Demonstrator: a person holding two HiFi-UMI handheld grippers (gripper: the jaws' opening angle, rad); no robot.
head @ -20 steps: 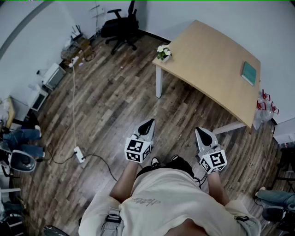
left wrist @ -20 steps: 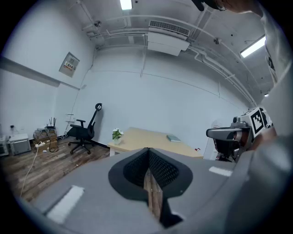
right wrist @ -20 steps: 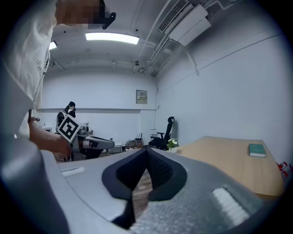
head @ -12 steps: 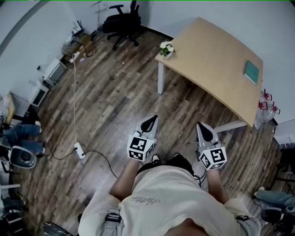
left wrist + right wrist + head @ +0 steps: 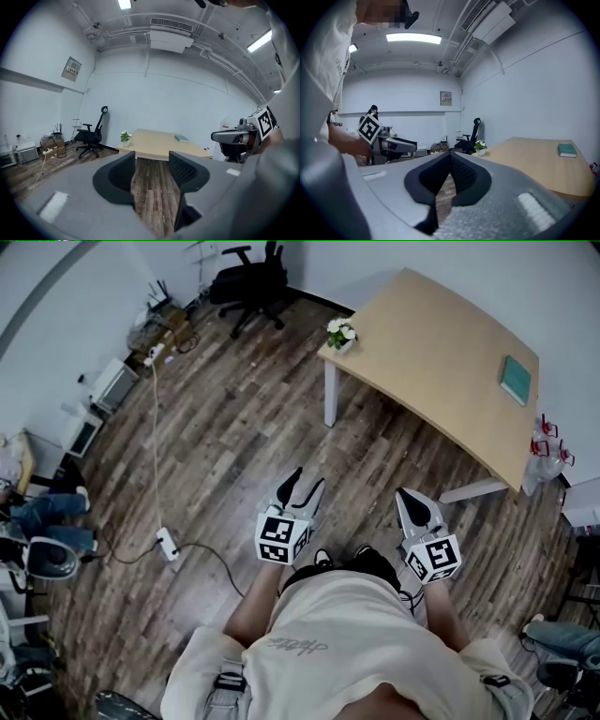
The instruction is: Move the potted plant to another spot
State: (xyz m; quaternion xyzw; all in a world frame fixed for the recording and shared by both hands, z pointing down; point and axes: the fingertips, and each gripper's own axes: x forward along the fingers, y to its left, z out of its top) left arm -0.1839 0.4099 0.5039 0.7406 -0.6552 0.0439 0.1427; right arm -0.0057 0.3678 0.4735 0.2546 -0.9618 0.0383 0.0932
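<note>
You stand on a wood floor (image 5: pixel 225 437), well apart from a pale bench (image 5: pixel 441 352) ahead of you. The plant (image 5: pixel 340 334), small with white flowers in a white pot, sits on the bench's corner nearest the room's open side, right at the edge above a leg. That spot likely makes it easy to reach from the floor side without leaning over the top. A green book (image 5: pixel 515 381) lies near the far end of the bench, well apart from the plant. A black chair (image 5: pixel 246 287) stands beyond, by the wall.

You hold both grippers at waist height, side by side, pointing forward and slightly down toward the bench. This looks like a carrying pose for the approach, since the plant is not yet within reach.

Your left gripper (image 5: pixel 307 479) has its jaws parted about halfway; only floor shows between them, and it touches nothing. It seems readied for the pot. Your right gripper (image 5: pixel 409 498) has its jaws brought together at the tips, with nothing held and nothing touched.
</note>
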